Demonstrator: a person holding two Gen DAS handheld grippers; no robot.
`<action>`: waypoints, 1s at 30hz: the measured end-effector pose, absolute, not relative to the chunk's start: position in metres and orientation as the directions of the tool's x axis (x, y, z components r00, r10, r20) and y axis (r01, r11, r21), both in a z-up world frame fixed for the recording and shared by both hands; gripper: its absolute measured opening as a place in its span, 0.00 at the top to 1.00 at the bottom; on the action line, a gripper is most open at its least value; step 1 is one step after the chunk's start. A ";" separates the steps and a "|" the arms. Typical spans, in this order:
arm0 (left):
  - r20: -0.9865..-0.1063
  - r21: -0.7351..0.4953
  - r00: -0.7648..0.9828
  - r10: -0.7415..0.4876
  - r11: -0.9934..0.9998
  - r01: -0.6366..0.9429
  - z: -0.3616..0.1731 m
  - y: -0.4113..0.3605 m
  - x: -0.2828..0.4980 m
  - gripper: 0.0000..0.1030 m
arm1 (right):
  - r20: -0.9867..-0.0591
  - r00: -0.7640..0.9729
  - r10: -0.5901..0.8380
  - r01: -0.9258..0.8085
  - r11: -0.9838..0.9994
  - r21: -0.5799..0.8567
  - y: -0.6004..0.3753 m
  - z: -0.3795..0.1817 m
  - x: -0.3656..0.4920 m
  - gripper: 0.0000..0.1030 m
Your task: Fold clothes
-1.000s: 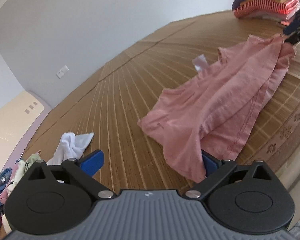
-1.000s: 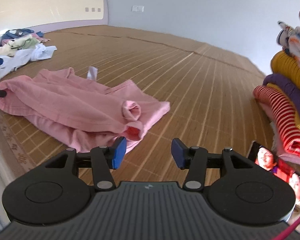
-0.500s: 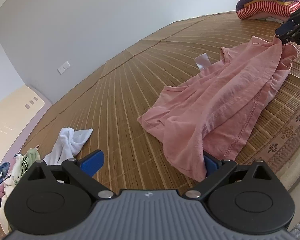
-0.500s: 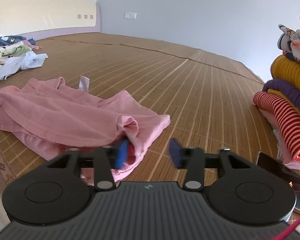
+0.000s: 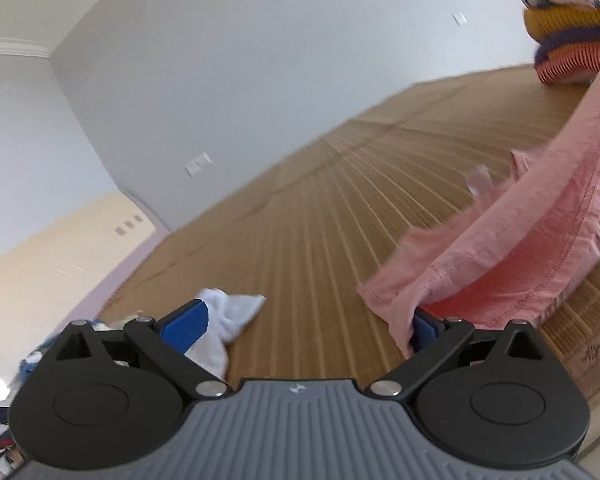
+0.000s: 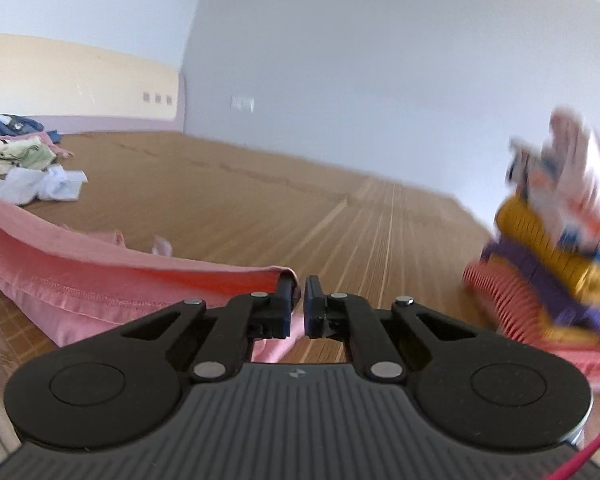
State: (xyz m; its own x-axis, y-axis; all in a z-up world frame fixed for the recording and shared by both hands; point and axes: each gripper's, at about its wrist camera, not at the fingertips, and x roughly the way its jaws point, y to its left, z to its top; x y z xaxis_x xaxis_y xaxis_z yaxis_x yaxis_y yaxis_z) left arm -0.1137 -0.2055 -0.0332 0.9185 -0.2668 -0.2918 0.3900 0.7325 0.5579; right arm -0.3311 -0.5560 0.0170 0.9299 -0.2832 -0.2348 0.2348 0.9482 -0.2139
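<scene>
A pink garment [image 5: 540, 240] lies on the woven bamboo mat [image 5: 320, 220], its right end lifted off the mat. My right gripper [image 6: 298, 300] is shut on the pink garment [image 6: 100, 276] at one edge and holds it up; cloth hangs between its fingers. My left gripper [image 5: 300, 324] is wide open. Its right finger [image 5: 422, 326] touches the garment's near corner, and the cloth drapes over that finger. Its left finger [image 5: 184, 324] is clear of the garment.
A white cloth [image 5: 228, 316] lies on the mat by my left finger. A heap of unfolded clothes [image 6: 16, 156] sits at the far left. A stack of folded clothes [image 6: 560, 248] stands at the right. A headboard and walls bound the mat.
My right gripper has closed on the garment's edge and lifted it, pulling the cloth taut. Both cameras have tilted up. My left gripper stays open at the near corner.
</scene>
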 end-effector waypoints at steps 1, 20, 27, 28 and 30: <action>-0.276 0.565 0.926 -0.257 0.736 0.373 -0.029 -0.204 -0.116 0.02 | -0.227 0.934 -0.276 0.225 0.947 -0.228 -0.553 0.022 -0.337 0.93; -0.235 0.670 0.936 -0.262 0.653 0.352 0.018 -0.178 -0.209 0.01 | -0.274 0.962 -0.024 -0.010 0.992 -0.123 -0.518 0.071 -0.490 0.93; -0.277 0.700 0.921 -0.272 0.600 0.388 0.007 -0.177 -0.242 0.01 | -0.295 0.955 0.026 -0.053 0.995 -0.084 -0.507 0.072 -0.528 0.93; -0.287 0.702 0.917 -0.277 0.590 0.398 0.005 -0.177 -0.245 0.00 | -0.305 0.952 0.021 -0.048 0.996 -0.081 -0.509 0.069 -0.527 0.93; -0.309 0.694 0.908 -0.282 0.586 0.418 0.000 -0.176 -0.246 0.00 | -0.332 0.943 0.012 -0.042 0.996 -0.084 -0.511 0.062 -0.523 0.93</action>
